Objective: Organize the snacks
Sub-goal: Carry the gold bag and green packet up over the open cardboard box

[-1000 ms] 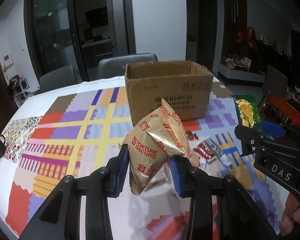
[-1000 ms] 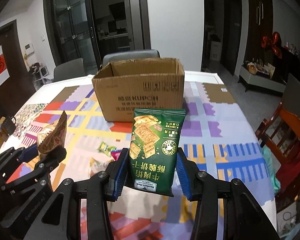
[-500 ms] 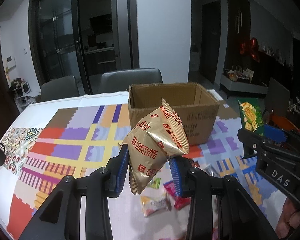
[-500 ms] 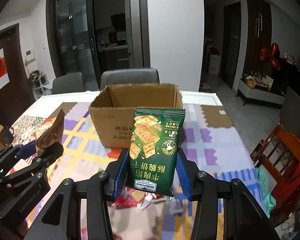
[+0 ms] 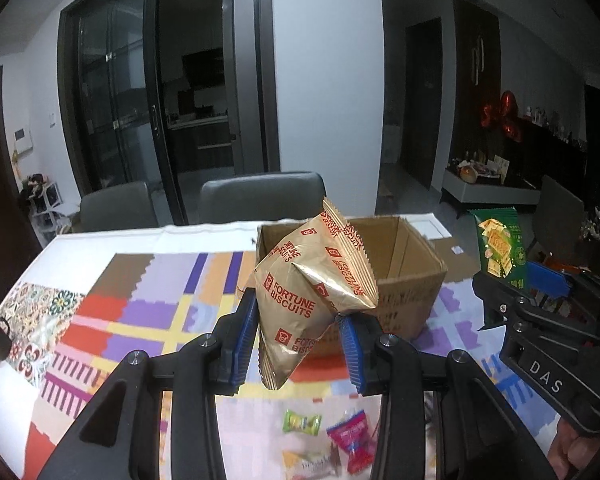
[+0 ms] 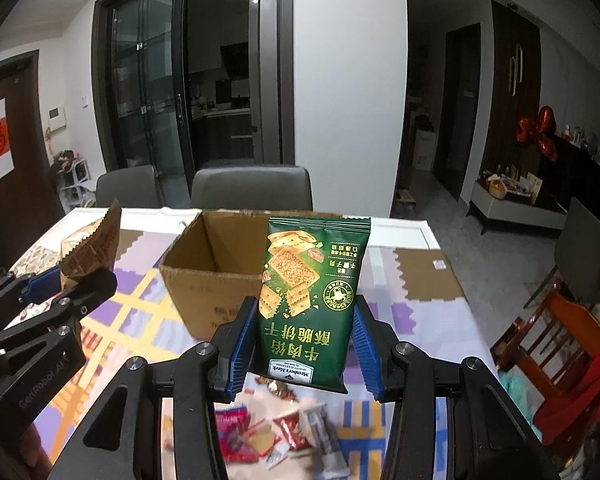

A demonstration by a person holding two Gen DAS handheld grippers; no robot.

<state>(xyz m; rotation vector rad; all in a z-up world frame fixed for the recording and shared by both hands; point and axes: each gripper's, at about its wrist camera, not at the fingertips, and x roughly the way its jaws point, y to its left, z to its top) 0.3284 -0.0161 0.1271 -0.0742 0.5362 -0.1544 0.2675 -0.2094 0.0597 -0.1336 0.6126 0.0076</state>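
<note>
You had both tools loaded. Your left tool (image 5: 298, 344) was clamped partway on the gold bag (image 5: 308, 292) of fortune biscuits, pinching its lower half so the top leaned toward the box (image 5: 412, 288). Your right tool (image 6: 304, 354) was closed on the sides of the green pack (image 6: 314, 296), held upright and upside down. Both hung in the air on your side of the box, apparently so each could be dropped in from above. The box stood open on the desk (image 5: 140, 304), and what showed of its inside looked empty, though the floor was hidden. Small packets (image 6: 284, 436) lay loose on the desk below, blurred. Nothing stood between either snack and the box; two chairs (image 6: 252, 188) sat behind it.
</note>
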